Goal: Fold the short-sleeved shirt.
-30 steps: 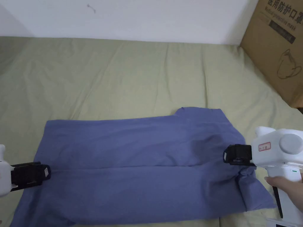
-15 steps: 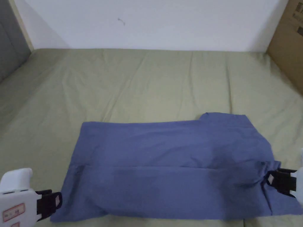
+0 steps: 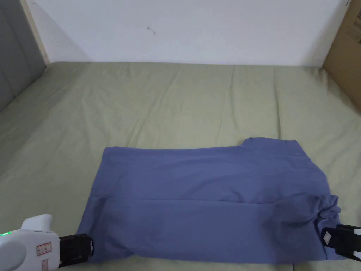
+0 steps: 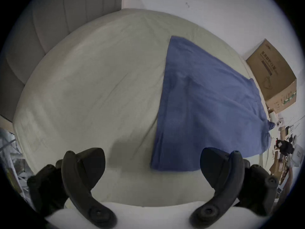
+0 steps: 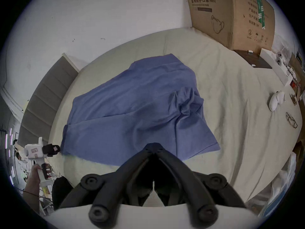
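Note:
The blue short-sleeved shirt point(image 3: 211, 197) lies on the green bed sheet point(image 3: 141, 106), folded lengthwise into a long band with a crease running across it. Its right end is bunched into wrinkles point(image 3: 328, 208). My left gripper point(image 3: 75, 248) sits at the shirt's near left corner. In the left gripper view the left gripper point(image 4: 151, 152) stands open, with the shirt point(image 4: 206, 100) corner just ahead of the jaws and nothing between them. My right gripper point(image 3: 333, 240) hovers at the shirt's near right edge. In the right gripper view the right gripper point(image 5: 153, 145) is shut above the flat shirt point(image 5: 132, 108).
A large cardboard box point(image 3: 347, 53) stands at the bed's right side against the white wall. A grey padded headboard point(image 3: 14, 70) borders the left. Small white items point(image 5: 275, 102) lie on the sheet far right. Bare sheet stretches behind the shirt.
The camera has shifted right and back. Both grippers have drawn toward the near edge of the bed, the left one off the shirt. The shirt's right end has bunched up.

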Tool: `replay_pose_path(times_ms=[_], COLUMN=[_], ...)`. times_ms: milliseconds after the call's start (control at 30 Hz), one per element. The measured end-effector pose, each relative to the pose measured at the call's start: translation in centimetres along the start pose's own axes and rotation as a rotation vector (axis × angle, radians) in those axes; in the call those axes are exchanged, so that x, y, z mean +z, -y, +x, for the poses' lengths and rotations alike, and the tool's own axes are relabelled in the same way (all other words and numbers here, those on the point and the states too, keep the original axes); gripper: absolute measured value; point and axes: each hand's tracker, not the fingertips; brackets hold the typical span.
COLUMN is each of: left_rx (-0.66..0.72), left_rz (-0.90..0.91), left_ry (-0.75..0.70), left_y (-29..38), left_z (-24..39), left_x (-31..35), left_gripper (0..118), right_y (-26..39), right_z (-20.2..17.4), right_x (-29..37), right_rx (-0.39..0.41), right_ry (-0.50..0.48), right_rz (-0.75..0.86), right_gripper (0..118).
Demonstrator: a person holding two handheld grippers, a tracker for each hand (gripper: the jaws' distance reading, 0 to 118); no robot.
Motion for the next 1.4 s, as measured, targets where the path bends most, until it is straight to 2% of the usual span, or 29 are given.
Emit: replay_pose_path(times_ms=[167,367,400,433,500,533,567,633,667,700,800,833,867,900,933,967,1033,1133,1167,1200,1233,1267,1300,1333,1400], left_rx=[-0.039,-0.058,-0.06,-0.06,-0.086,-0.085,-0.073,0.034,0.077,0.039,-0.065,-0.094,-0.117,-0.126,-0.132,-0.135,-0.123,-0.101,-0.096,-0.095,-0.097,-0.099,-0.097,-0.091,-0.076], left_rz=[-0.147,-0.124,-0.112,-0.093,-0.009,0.019,0.031,-0.006,0.002,0.031,0.064,0.065,0.08,0.088,0.092,0.095,0.105,0.1,0.098,0.091,0.087,0.081,0.08,0.08,0.088], left_ry=[-0.022,-0.069,-0.071,-0.075,-0.11,-0.084,-0.031,0.193,0.164,0.113,0.101,0.093,0.077,0.075,0.075,0.074,0.083,0.095,0.095,0.095,0.09,0.087,0.086,0.091,0.105], left_y=[-1.3,-0.9,-1.0,-0.7,-0.5,-0.5,-0.3,-0.8,-0.9,-0.7,-1.2,-1.1,-1.1,-1.2,-1.3,-1.5,-1.8,-2.0,-2.0,-2.0,-2.1,-2.0,-1.9,-1.7,-1.7], left_z=[-0.3,0.8,0.9,1.3,1.8,1.7,1.2,0.3,0.4,0.9,2.2,2.8,3.3,3.6,3.9,4.0,4.1,3.9,3.9,4.0,3.7,3.7,3.7,3.6,3.3], left_x=[-4.0,-3.8,-3.3,-2.3,-0.4,0.5,1.5,2.6,3.0,3.8,5.0,5.5,5.8,6.1,6.3,6.6,6.9,6.9,6.9,6.7,6.5,6.4,6.3,6.4,6.6], left_gripper=[118,118,115,106,65,38,2,1,1,1,1,1,1,1,1,1,1,1,1,1,1,1,1,1,1], right_y=[0.4,1.0,1.1,1.2,1.1,1.0,0.9,0.1,-0.3,-0.6,-1.7,-2.1,-2.4,-2.5,-3.3,-4.0,-3.8,-3.8,-3.6,-3.5,-3.4,-3.2,-3.2,-3.2,-3.3], right_z=[0.5,1.2,1.3,1.5,1.8,2.0,2.3,4.0,4.6,5.3,7.4,8.0,8.7,9.4,10.1,10.6,11.8,11.9,11.8,11.7,11.5,11.1,10.5,10.3,10.4], right_x=[-0.4,-1.4,-1.5,-1.5,-1.3,-1.1,-0.9,-0.7,-0.6,-0.5,-0.5,-0.8,-1.4,-2.2,-1.8,-2.0,-3.8,-5.9,-6.7,-7.2,-7.5,-7.6,-7.2,-6.8,-5.6], right_rx=[-0.032,-0.089,-0.099,-0.105,-0.103,-0.094,-0.086,-0.074,-0.072,-0.079,-0.137,-0.155,-0.176,-0.188,-0.162,-0.23,-0.284,-0.289,-0.281,-0.276,-0.271,-0.224,-0.149,-0.117,-0.126], right_ry=[-0.006,-0.032,-0.036,-0.039,-0.037,-0.025,-0.009,-0.003,0.002,0.009,0.037,0.053,0.063,0.058,0.051,0.056,0.026,0.01,0.011,0.011,-0.008,0.048,0.165,0.174,0.103], right_rz=[-0.018,-0.033,-0.038,-0.043,-0.046,-0.043,-0.039,-0.042,-0.044,-0.04,-0.021,-0.034,-0.066,-0.09,-0.063,-0.072,-0.1,-0.147,-0.185,-0.21,-0.225,-0.23,-0.214,-0.213,-0.202], right_gripper=[0,0,0,0,0,0,0,0,0,0,5,36,95,118,115,115,115,114,108,96,75,48,30,17,8])
